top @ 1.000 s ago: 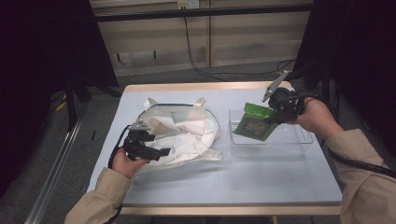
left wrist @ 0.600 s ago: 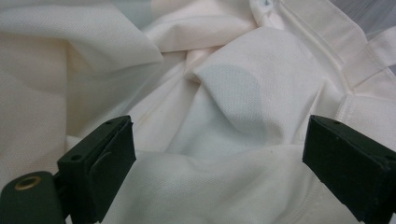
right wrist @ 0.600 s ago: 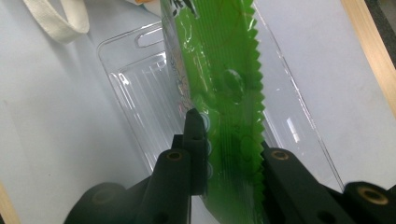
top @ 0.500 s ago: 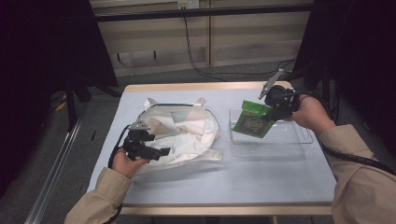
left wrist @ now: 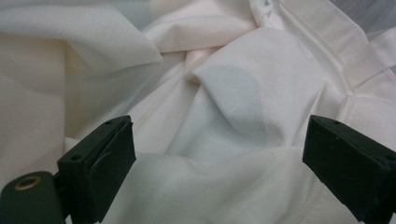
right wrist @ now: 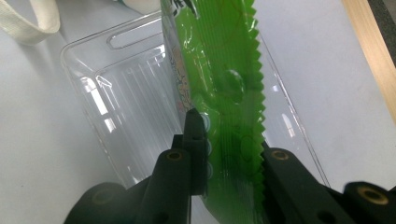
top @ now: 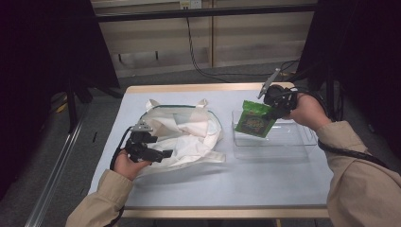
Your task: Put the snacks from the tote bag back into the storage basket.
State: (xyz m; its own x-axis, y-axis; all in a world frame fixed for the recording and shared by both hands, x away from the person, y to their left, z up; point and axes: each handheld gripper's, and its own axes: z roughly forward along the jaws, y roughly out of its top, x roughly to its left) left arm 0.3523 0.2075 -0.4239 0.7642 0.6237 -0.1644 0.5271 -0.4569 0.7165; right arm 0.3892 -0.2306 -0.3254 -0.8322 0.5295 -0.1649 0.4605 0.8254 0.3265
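Pale table [top: 265,184], right gripper [top: 273,111] clamping green packet [top: 254,119] above clear tray [top: 302,144]

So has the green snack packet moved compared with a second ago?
Yes. The green packet, pinched in the right gripper, has shifted leftward, toward the white bag, and slightly down, though it hangs over the clear tray.

- My table [top: 222,187] has a pale blue top with a light wooden edge.
- A black cable [top: 193,45] hangs down the wood-panelled wall [top: 236,42] behind it.
- A metal rail [top: 56,175] runs along the grey floor [top: 101,116] at the left.
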